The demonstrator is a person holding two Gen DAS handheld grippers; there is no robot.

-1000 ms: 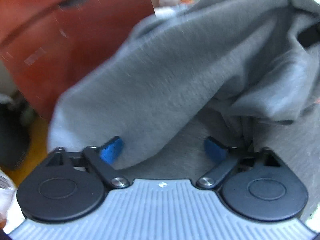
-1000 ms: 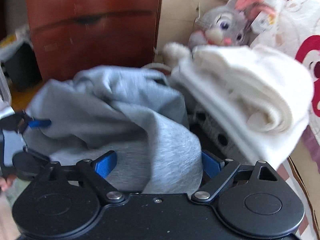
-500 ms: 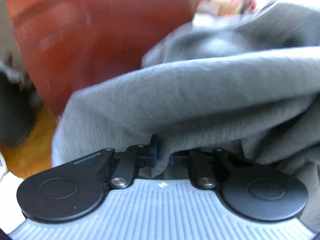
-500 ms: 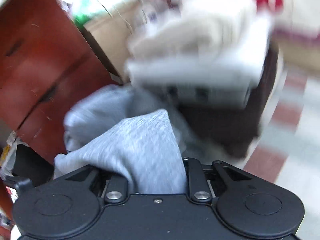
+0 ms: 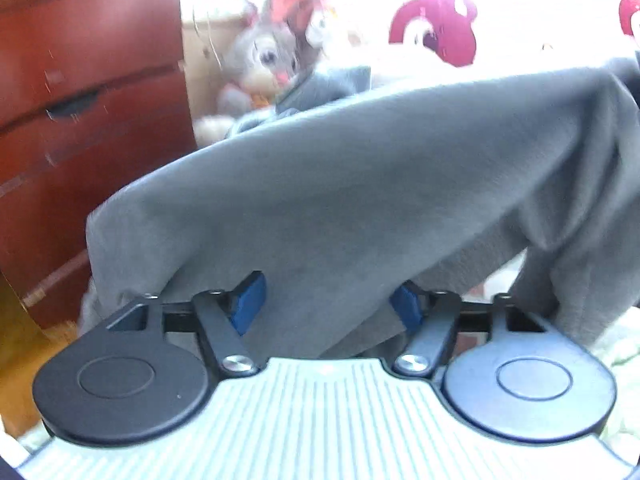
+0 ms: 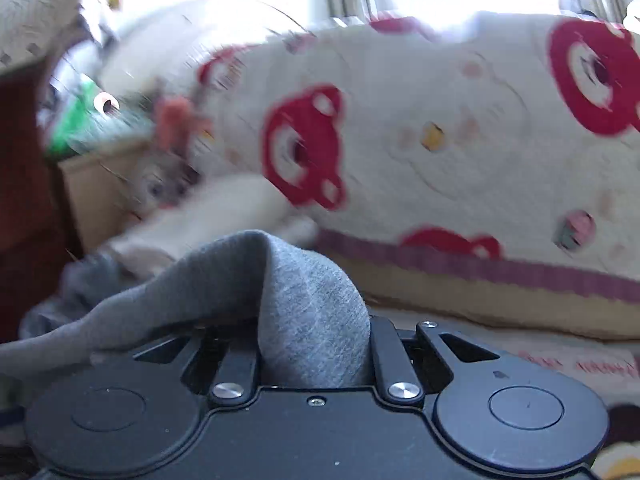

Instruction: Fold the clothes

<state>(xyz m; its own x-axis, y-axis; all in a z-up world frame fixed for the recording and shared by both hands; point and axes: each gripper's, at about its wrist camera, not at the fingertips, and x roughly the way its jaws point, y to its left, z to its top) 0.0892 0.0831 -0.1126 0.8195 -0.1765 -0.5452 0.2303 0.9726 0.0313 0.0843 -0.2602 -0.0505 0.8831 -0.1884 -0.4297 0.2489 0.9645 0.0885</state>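
A grey sweatshirt (image 5: 340,184) hangs in a long fold across the left wrist view. My left gripper (image 5: 327,307) sits under that fold, its jaws opening. Its blue pads (image 5: 248,306) stand apart, with loose grey cloth lying between them and draped over the right finger. In the right wrist view my right gripper (image 6: 314,344) is closing tight on a bunched edge of the same sweatshirt (image 6: 308,296). The fabric bulges up between its fingers and hides the pads, and the rest trails off to the left.
A red-brown chest of drawers (image 5: 80,120) stands at the left, with wooden floor (image 5: 24,340) below it. A plush rabbit (image 5: 268,56) sits by a cardboard box (image 6: 100,184). A cream quilt with red bear prints (image 6: 460,140) fills the right; pale folded cloth (image 6: 224,208) lies before it.
The left jaws clamped on the grey cloth, then spread apart again as the hand rose. The right jaws shut on the cloth and swung right, from the drawers toward the quilt.
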